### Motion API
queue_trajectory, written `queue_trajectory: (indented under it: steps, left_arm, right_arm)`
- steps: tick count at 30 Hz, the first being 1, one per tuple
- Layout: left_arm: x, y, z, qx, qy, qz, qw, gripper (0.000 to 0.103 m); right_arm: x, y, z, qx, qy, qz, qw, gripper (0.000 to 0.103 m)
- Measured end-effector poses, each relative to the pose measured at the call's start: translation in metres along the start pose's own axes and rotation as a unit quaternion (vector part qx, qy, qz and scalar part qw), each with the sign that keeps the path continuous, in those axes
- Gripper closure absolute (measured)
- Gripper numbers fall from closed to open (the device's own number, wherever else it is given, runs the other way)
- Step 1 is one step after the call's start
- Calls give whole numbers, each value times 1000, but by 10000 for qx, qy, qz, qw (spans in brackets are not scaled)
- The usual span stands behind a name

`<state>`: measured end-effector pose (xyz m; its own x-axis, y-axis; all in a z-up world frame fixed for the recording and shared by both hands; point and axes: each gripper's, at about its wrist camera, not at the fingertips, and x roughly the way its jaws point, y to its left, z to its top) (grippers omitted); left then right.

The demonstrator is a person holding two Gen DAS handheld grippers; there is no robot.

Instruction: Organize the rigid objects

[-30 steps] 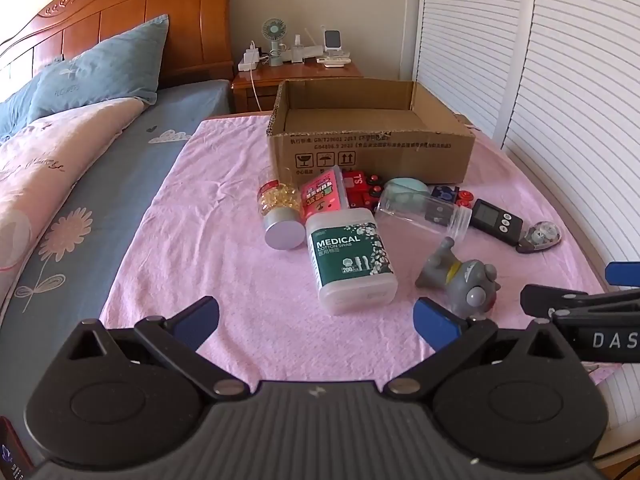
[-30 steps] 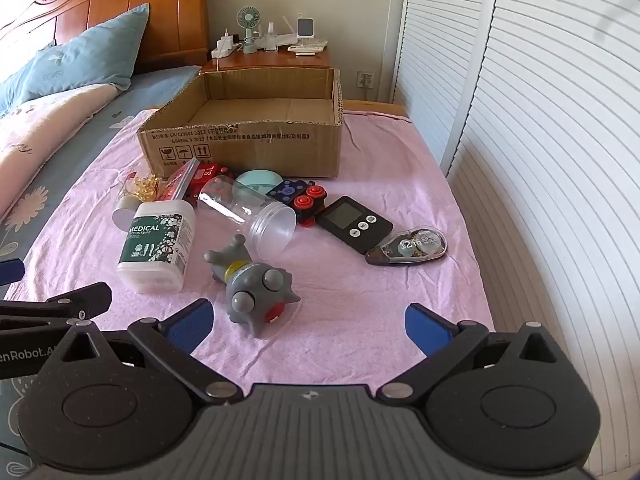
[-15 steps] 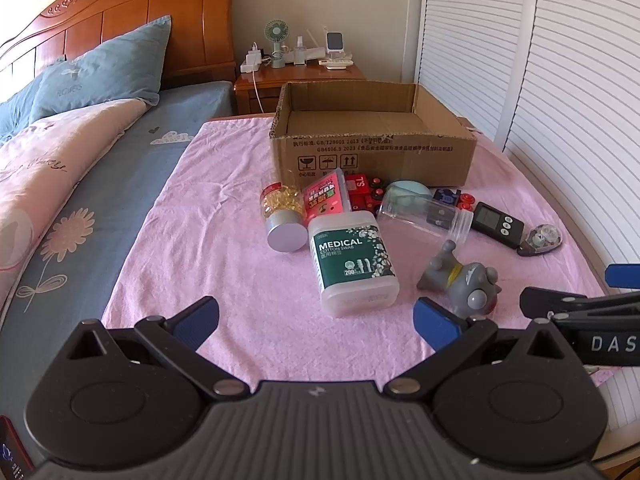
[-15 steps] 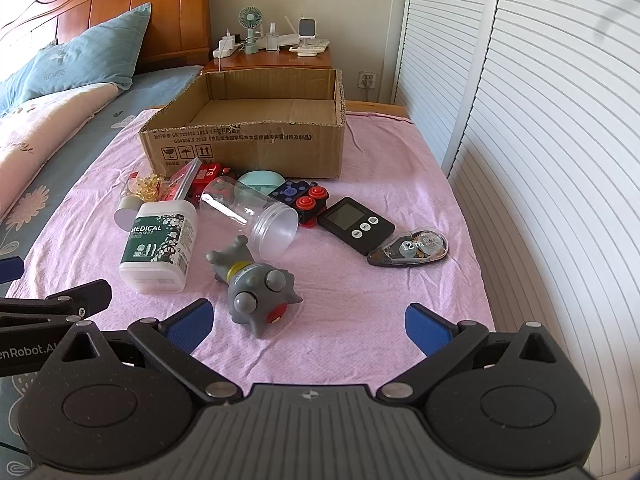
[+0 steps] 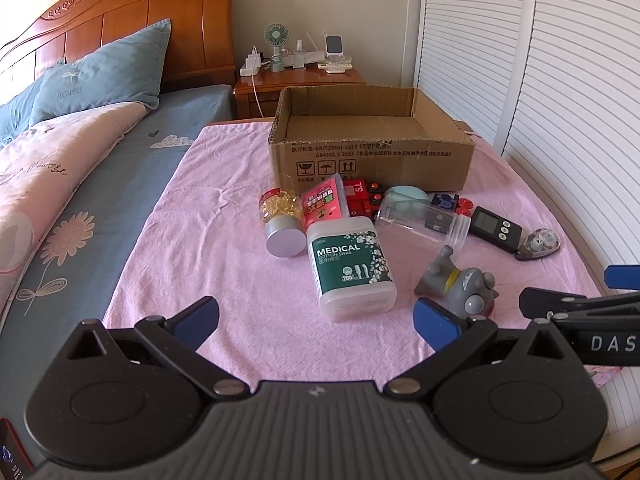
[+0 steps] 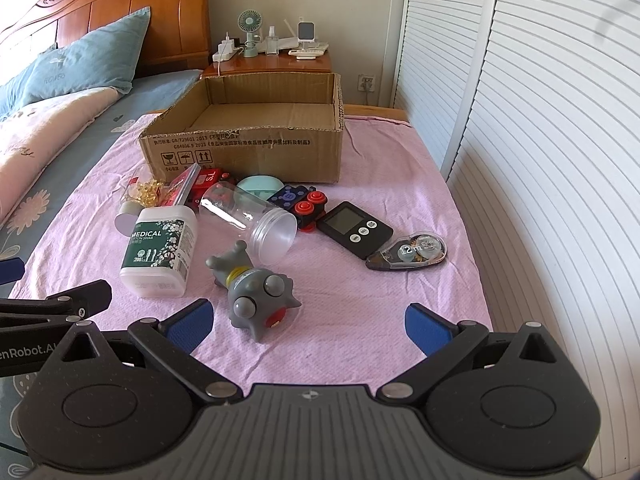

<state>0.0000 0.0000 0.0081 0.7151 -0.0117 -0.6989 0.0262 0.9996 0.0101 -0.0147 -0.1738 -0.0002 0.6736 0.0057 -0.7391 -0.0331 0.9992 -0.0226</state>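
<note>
Clutter [image 6: 256, 220] before cardboard box [image 6: 244, 148]

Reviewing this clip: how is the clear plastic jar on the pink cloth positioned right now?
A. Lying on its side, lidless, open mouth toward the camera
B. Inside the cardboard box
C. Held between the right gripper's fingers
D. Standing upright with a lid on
A: the clear plastic jar lies on its side on the pink cloth, lidless mouth toward the camera, outside the cardboard box, with the right gripper open and empty.
</note>
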Motion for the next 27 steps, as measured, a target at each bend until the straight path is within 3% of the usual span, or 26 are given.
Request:
queue_trajectory:
  steps: [27]
  left_arm:
    - [15, 0, 3, 0, 137, -81, 9999, 1]
  right_arm:
    - [10, -2, 3, 27, 51, 93, 9999, 0]
